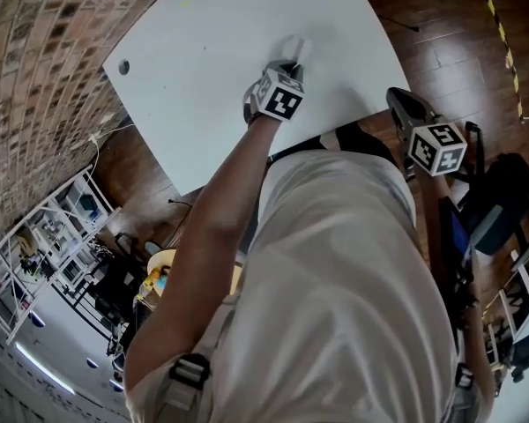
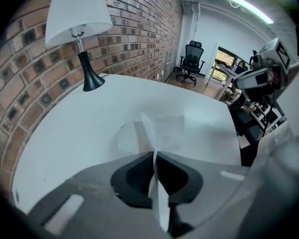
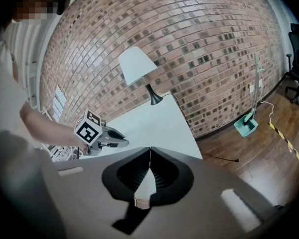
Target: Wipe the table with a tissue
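Pinching one white tissue (image 2: 162, 128) between its two jaws, the left gripper (image 2: 154, 158) is clenched on the sheet, whose loose end spreads flat on the single white table (image 2: 89, 128) just ahead of the tips. In the head view the tissue lies around the middle of the tabletop. The right gripper (image 3: 150, 151) is the second of the two; it is held by the near right edge of the table, well apart from the tissue, its jaws pressed together with nothing between them. One lamp (image 2: 79, 29) with a white shade and a black base stands on the table beside the brick wall (image 3: 199, 29). One black office chair (image 2: 192, 61) stands in the room beyond the table, and one teal dustpan (image 3: 246, 124) sits on the wooden floor (image 3: 269, 138) near the wall
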`<move>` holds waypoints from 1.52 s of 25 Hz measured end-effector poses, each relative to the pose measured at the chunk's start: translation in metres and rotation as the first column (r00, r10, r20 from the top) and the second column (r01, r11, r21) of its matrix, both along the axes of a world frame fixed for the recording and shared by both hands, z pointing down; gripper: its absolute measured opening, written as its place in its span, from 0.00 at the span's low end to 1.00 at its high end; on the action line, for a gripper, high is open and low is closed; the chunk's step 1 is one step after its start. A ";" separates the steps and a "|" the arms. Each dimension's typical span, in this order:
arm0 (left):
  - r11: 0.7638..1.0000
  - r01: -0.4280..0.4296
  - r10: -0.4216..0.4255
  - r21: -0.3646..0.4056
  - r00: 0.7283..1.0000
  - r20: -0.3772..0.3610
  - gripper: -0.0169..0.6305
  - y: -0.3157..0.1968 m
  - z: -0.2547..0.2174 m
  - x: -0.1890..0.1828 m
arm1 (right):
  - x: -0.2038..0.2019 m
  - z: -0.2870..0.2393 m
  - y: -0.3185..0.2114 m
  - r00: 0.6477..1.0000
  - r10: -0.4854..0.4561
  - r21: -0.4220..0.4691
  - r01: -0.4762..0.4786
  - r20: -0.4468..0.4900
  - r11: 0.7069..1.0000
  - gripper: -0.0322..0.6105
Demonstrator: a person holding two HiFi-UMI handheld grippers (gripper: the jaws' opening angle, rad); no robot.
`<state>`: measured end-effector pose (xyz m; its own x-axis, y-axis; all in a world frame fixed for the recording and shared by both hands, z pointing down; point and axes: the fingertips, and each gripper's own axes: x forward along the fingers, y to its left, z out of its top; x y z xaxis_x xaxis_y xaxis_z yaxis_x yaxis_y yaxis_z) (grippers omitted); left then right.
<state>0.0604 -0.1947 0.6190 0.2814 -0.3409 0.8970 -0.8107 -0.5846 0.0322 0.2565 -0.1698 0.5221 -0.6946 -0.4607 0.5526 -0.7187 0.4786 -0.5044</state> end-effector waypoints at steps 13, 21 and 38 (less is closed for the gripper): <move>0.900 0.312 -0.361 0.304 0.925 0.120 0.04 -0.116 -0.040 -0.117 | -0.003 0.000 0.007 1.000 -0.011 -0.008 0.011 -0.010 1.000 0.06; 0.880 0.414 -0.456 0.232 0.873 0.172 0.04 -0.159 -0.007 -0.142 | 0.046 0.012 0.008 0.994 0.102 -0.040 -0.104 -0.041 0.994 0.06; 0.966 0.213 -0.200 0.146 0.975 -0.098 0.04 -0.072 -0.033 -0.017 | -0.008 0.003 -0.017 0.999 -0.034 -0.011 0.034 -0.013 0.999 0.06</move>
